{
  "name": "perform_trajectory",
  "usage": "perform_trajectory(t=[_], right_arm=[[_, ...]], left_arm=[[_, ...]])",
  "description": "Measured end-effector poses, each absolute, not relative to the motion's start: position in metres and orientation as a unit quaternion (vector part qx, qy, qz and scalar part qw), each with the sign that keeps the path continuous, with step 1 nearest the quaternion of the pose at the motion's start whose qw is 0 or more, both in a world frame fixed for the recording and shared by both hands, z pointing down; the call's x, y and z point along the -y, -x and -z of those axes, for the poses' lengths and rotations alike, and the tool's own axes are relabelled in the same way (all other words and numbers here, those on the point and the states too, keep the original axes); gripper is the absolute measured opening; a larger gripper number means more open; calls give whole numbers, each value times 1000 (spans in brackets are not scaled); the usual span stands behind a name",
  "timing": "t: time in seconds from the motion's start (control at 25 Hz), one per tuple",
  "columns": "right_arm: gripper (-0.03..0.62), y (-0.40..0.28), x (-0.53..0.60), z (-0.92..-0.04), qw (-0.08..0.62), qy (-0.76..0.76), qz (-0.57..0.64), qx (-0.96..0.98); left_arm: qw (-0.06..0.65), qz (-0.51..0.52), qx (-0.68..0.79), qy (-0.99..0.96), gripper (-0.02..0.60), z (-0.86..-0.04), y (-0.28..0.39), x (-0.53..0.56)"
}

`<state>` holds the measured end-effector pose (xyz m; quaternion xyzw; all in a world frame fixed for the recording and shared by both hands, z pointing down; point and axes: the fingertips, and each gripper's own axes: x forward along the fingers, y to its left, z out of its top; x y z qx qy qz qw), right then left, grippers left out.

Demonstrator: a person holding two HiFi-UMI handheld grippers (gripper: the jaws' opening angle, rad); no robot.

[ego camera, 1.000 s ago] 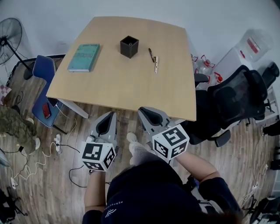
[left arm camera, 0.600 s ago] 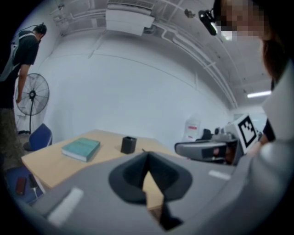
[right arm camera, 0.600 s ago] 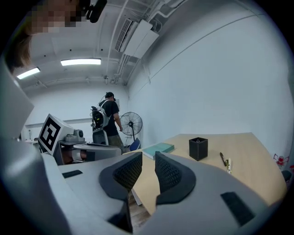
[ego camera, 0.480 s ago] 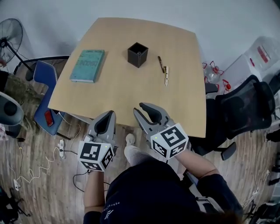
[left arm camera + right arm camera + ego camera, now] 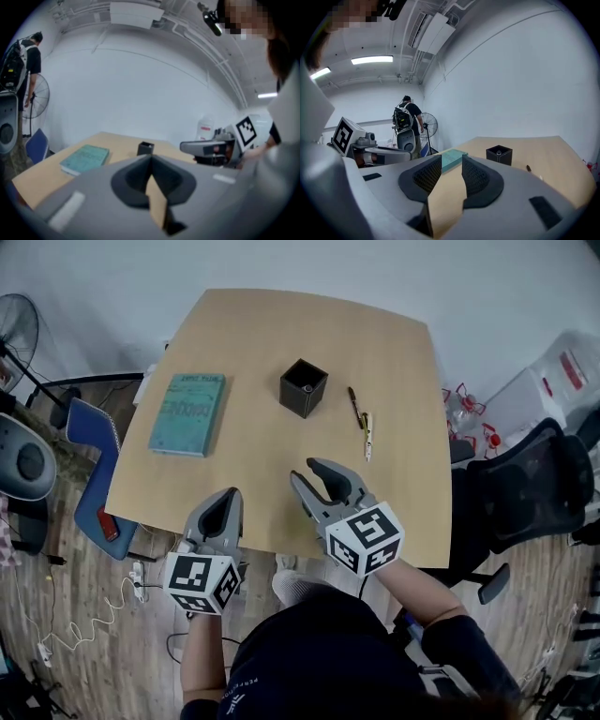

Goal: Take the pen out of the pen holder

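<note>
The black pen holder stands upright near the middle of the wooden table, and inside its open top a small light tip shows, which I take to be the pen that must come out. Both grippers are at the near edge of the table, well apart from the holder, so the reach is not yet made. The right gripper points toward the holder and its jaws are opening; in the right gripper view there is a clear gap between the dark pads and nothing stands in it, only the table surface behind. This spreading is probably a preparation, because the jaws need to pass on both sides of the thin pen tip. The left gripper is beside it with its jaws pressed together and empty; it looks to be only waiting, maybe to steady the holder if needed. A teal book lies flat to the left of the holder, and a dark pen and a white pen lie on the table to its right, apart from it. The holder is light and could tip if the pen is pulled at an angle.
</note>
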<state>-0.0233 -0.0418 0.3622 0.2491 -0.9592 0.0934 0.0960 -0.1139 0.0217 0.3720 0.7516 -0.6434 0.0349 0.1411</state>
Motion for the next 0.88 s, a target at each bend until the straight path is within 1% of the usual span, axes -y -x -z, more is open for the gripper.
perform_trajectory(t=[0.32,0.88], right_arm=[[126,31,118,-372,105,-305,-89,942],[127,43,201,-399,137,-355,-73,922]], left_arm=[[153,-48,624,-765,5,-385,132,37],[164,-67,600,-780,5,-406,142,124]])
